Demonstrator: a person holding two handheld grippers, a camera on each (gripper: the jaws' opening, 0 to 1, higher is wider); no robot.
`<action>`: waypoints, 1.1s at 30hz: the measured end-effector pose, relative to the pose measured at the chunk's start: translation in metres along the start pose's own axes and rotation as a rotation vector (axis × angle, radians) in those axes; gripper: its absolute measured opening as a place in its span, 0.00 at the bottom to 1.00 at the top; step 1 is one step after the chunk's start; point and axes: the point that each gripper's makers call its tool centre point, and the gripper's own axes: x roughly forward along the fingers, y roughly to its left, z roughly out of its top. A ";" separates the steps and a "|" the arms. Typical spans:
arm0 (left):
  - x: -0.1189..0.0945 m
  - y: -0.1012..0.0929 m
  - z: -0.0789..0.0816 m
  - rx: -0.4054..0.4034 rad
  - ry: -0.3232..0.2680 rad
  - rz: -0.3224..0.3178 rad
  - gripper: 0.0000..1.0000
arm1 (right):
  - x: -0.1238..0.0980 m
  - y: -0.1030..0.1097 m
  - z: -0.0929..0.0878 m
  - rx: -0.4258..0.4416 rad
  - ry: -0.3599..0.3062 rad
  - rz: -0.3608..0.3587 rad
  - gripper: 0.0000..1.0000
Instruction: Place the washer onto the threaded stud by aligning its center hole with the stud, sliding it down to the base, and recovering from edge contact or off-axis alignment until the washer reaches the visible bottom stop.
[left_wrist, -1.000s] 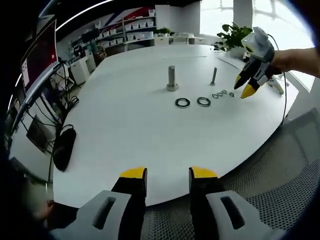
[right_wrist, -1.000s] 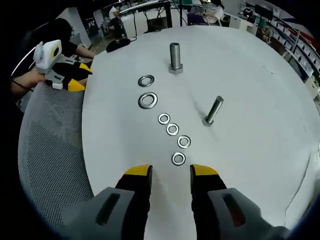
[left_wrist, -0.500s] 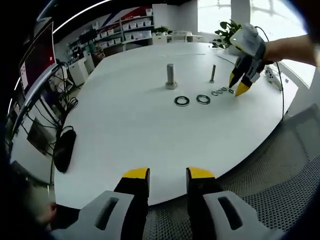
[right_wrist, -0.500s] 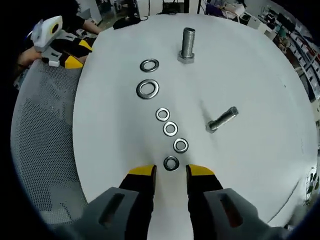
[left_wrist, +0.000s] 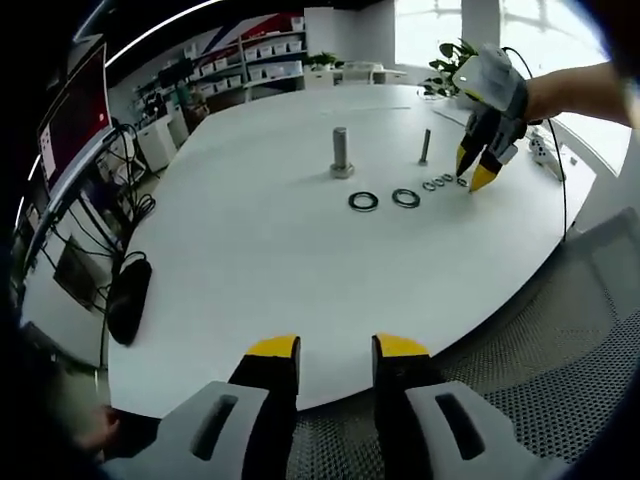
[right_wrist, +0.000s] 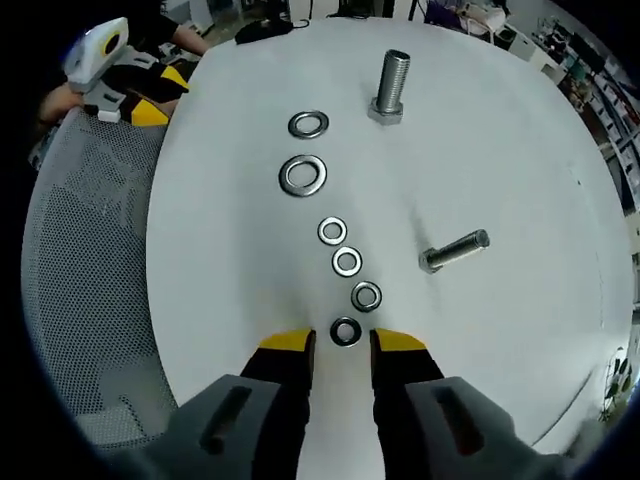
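Washer (right_wrist: 345, 331) lies between right gripper's (right_wrist: 340, 343) parted tips, contact unclear; left gripper (left_wrist: 324, 348) open.

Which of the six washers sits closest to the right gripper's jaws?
The small washer at the near end of the row, between the right gripper's open jaw tips; the other five lie farther up the table.

Each gripper is a grey moulded body with slotted cut-outs, ending in two black jaws capped with yellow tips: the left gripper (left_wrist: 324, 350) and the right gripper (right_wrist: 343, 343). Seen from the other, each carries a white housing on top.
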 end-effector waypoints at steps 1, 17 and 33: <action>0.000 0.000 0.000 0.000 0.000 0.000 0.27 | 0.000 0.000 0.000 0.002 0.001 -0.002 0.24; 0.001 -0.002 -0.002 0.008 0.013 -0.010 0.30 | -0.001 -0.004 0.000 0.080 -0.056 -0.058 0.14; 0.001 -0.001 -0.002 0.006 0.013 -0.005 0.28 | -0.023 -0.005 0.002 0.253 -0.217 -0.116 0.14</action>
